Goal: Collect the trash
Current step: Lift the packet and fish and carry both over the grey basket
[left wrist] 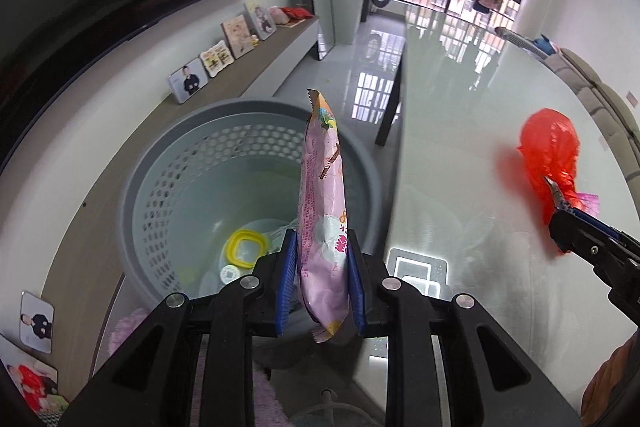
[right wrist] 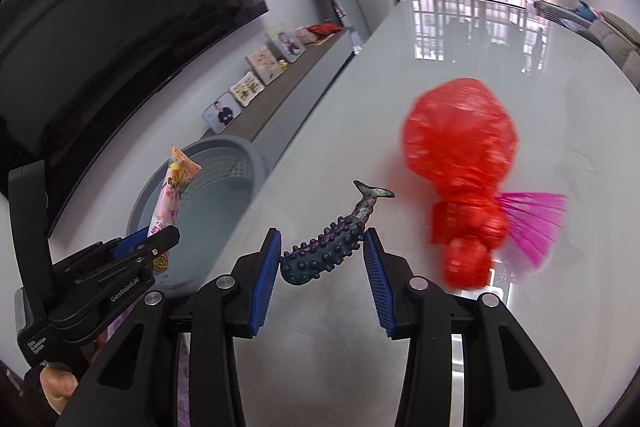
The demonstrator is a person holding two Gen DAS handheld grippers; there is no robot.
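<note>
Glossy table [right wrist: 460,39], bin [left wrist: 248,187] beside. Left gripper [left wrist: 322,279] clamps wrapper [left wrist: 323,211] above bin; early release risks rim snag. Right gripper [right wrist: 322,259] brackets whale toy [right wrist: 332,243], pads apparently touching; grip uncertain, may slip.

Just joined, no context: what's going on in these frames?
A person is clearing trash with two handheld grippers. The left gripper is shut on a pink snack wrapper, held above the grey perforated bin. The right gripper is open around a knobby whale toy on the glass table, beside a red mesh bag.
</note>
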